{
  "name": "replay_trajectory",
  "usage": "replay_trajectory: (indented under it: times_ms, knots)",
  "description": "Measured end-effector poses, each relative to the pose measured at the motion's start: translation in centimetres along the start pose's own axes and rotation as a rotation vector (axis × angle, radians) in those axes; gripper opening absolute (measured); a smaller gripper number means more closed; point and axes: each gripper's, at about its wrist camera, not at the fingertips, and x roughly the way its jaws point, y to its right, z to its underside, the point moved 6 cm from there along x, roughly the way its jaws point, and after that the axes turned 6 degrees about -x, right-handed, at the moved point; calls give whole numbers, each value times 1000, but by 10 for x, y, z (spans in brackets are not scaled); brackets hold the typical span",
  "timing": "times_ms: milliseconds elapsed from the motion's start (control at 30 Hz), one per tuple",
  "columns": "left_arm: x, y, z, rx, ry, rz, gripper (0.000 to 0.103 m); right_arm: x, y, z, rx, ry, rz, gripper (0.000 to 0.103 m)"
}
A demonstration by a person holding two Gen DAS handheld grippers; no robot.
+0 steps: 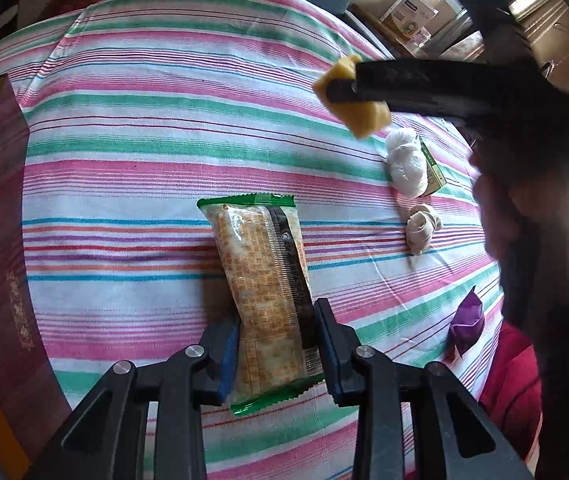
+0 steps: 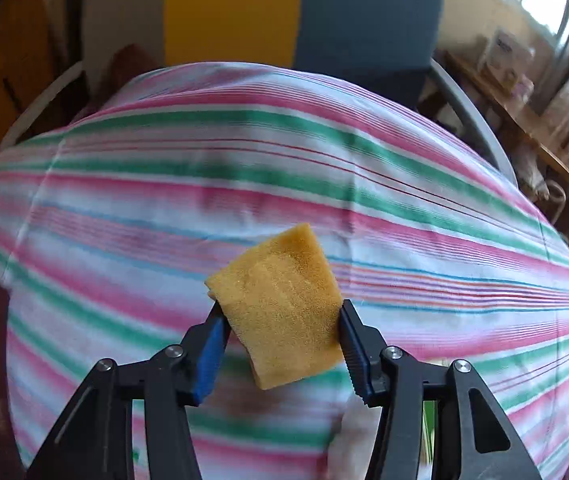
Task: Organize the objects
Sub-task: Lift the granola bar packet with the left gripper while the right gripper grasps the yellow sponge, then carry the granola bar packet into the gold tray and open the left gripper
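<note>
My left gripper [image 1: 277, 334] is shut on a green-edged cracker packet [image 1: 264, 288] that lies lengthwise on the striped tablecloth [image 1: 144, 160]. My right gripper [image 2: 280, 320] is shut on a yellow sponge [image 2: 280, 304] and holds it above the cloth. In the left wrist view the right gripper reaches in from the right with the sponge [image 1: 364, 118] at the upper right of the table.
Two white bundled socks [image 1: 406, 164] lie at the right beside a small green box [image 1: 434, 172]. A beige sock ball [image 1: 422, 228] and a purple pouch [image 1: 466, 326] lie nearer. A blue chair [image 2: 368, 20] stands behind the table. A dark red board [image 1: 0, 240] lies at the left.
</note>
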Motion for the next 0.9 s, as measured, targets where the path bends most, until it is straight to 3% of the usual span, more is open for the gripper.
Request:
replay_trajectory:
  times_ms: [133,300,467,567,767,900]
  knots:
    - [-19,7,13,44,29,-3,34,-21,-21,38,-23,-29,-63,56]
    - [-51,14,31,106,94,-7,34,-32,-36,87,7,-72,-82,56]
    - [-89,9,46,134,166,-32,34,-18,-60,117,2,-119,-95,57]
    - [-116,0,50,136,232,-60,34,-18,-66,120,-49,-91,-50,57]
    - [-163,-23,56,149,368,-136,34,-11,-60,127,-18,-94,-95,63]
    - [-184,-44,59,118,418,-165,34,-12,-60,131,-30,-86,-80,64]
